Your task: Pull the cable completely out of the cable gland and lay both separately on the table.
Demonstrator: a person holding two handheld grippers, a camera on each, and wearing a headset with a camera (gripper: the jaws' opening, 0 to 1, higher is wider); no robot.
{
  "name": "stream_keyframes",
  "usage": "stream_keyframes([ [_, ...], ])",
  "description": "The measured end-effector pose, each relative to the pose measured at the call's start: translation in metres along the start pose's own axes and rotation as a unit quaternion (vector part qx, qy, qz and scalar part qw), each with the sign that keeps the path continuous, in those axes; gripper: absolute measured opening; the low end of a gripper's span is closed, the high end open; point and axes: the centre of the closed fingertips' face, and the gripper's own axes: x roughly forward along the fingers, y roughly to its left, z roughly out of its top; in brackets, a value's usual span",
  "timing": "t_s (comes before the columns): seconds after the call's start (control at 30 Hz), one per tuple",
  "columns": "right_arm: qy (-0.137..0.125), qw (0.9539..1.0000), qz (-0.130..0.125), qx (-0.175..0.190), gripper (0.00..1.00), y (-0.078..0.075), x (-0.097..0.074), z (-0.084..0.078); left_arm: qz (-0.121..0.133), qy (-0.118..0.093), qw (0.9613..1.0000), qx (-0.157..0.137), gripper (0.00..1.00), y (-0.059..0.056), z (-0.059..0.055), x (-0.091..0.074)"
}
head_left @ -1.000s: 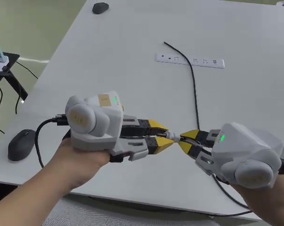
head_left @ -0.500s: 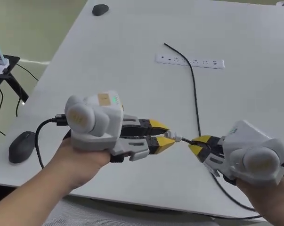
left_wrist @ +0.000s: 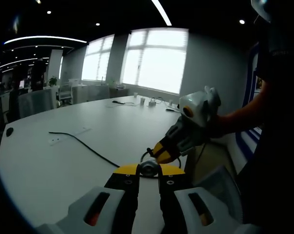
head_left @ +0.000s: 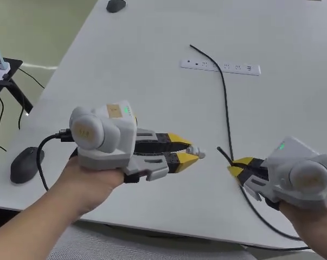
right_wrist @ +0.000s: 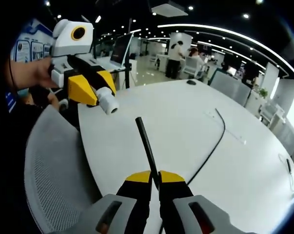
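White worktop [head_left: 152, 81] underneath. Above its near edge, left gripper [head_left: 193, 152] pressed tight on the pale cable gland [head_left: 198, 152], held level and aimed toward the right gripper [head_left: 235, 165]. That one pinching the black cable [head_left: 226, 108] just behind its free end. End and gland apart, both lifted off the worktop. Rest of the cable trailing toward the far edge, crossing the white power strip [head_left: 242, 68].

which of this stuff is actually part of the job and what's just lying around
Job: cable gland, in the left gripper; cable, in the right gripper.
Lying about: power strip; far mouse; near mouse, all on the table.
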Motion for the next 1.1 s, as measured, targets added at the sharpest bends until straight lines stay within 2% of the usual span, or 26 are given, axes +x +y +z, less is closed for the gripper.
stream_keyframes([
  [0.17,0.000,1.0000,-0.002,-0.006,0.00,-0.001,0.001,0.001,-0.001,0.009,0.9999,0.004,0.15,-0.001,-0.006,0.003],
  [0.23,0.002,0.9997,-0.002,-0.025,0.00,0.000,0.003,0.002,0.000,0.010,0.9999,0.004,0.15,-0.001,-0.008,0.003],
  [0.5,0.005,0.9990,-0.003,-0.045,0.00,-0.003,0.015,0.015,0.006,0.019,0.9998,-0.001,0.15,0.006,-0.026,-0.001],
  [0.6,0.007,0.9989,-0.003,-0.045,0.00,-0.005,0.023,0.019,0.008,0.024,0.9997,-0.003,0.15,0.008,-0.034,-0.004],
  [0.83,0.012,0.9982,-0.007,-0.058,0.00,-0.007,0.039,0.031,0.009,0.025,0.9996,-0.011,0.15,0.013,-0.043,-0.011],
  [1.1,0.020,0.9968,-0.007,-0.077,0.00,-0.002,0.061,0.048,0.002,0.023,0.9997,-0.010,0.15,0.022,-0.054,-0.022],
])
